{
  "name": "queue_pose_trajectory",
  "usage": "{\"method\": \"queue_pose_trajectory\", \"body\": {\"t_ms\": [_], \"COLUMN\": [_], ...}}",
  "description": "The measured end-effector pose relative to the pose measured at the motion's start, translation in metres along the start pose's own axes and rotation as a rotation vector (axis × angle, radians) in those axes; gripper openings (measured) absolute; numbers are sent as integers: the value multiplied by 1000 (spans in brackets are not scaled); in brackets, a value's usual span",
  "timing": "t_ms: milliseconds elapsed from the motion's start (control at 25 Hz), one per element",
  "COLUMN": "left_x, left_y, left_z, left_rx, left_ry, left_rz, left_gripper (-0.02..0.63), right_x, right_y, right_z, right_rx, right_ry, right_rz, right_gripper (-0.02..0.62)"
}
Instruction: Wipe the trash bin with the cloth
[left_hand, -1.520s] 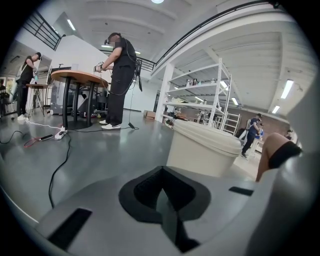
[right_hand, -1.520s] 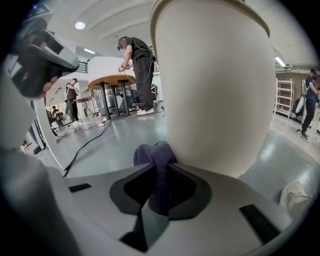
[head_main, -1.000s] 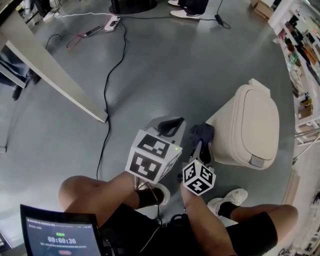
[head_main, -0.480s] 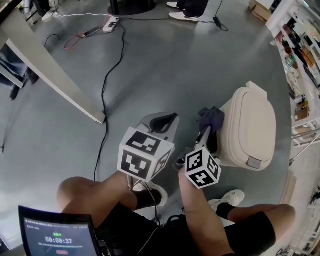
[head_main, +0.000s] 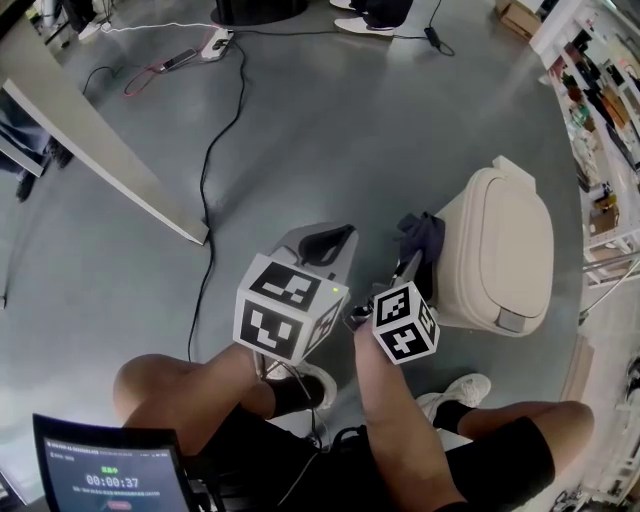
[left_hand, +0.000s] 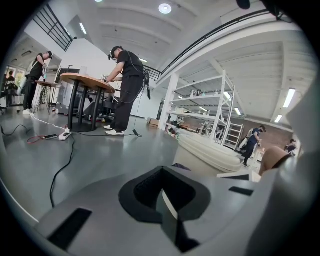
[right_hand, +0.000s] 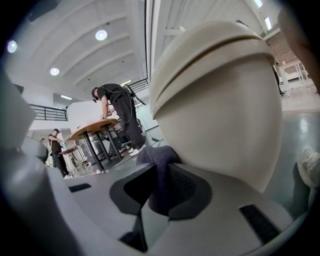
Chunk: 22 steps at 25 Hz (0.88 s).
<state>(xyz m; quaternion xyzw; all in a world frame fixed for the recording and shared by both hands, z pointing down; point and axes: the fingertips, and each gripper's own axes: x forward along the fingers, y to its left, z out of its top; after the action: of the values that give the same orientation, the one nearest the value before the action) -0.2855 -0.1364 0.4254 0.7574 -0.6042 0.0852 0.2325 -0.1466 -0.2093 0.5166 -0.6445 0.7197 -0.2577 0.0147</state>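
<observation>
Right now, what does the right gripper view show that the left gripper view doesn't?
Right gripper view only: the right gripper clamped on the dark cloth right beside the trash bin wall, and a white shoe. Left gripper view only: the left gripper shut on nothing, a black cable, shelving. Both: the trash bin and a person bent over a round table.

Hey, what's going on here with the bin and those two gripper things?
A person holds a gripper in each hand, standing over a grey floor. The right gripper is shut on a dark cloth and holds it against the side of the cream trash bin. The left gripper is shut with nothing in it, held beside the right one and off the bin.
</observation>
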Motion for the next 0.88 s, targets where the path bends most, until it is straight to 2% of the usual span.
{"method": "queue_pose_trajectory", "body": {"t_ms": [480, 680, 880], "left_x": [3, -1, 0], "left_y": [-7, 18, 19], "left_z": [-1, -14, -15], "left_rx": [-6, -5, -9], "left_ry": [19, 32, 42], "left_rz": [-5, -10, -5], "left_gripper": [2, 2, 2], "right_x": [13, 26, 34], "right_y": [-44, -42, -56], "right_z": [-59, -103, -124], "right_rx": [-36, -90, -131], "right_ry": [130, 183, 241], "right_rz": [-122, -161, -198], "right_gripper": [69, 69, 69]}}
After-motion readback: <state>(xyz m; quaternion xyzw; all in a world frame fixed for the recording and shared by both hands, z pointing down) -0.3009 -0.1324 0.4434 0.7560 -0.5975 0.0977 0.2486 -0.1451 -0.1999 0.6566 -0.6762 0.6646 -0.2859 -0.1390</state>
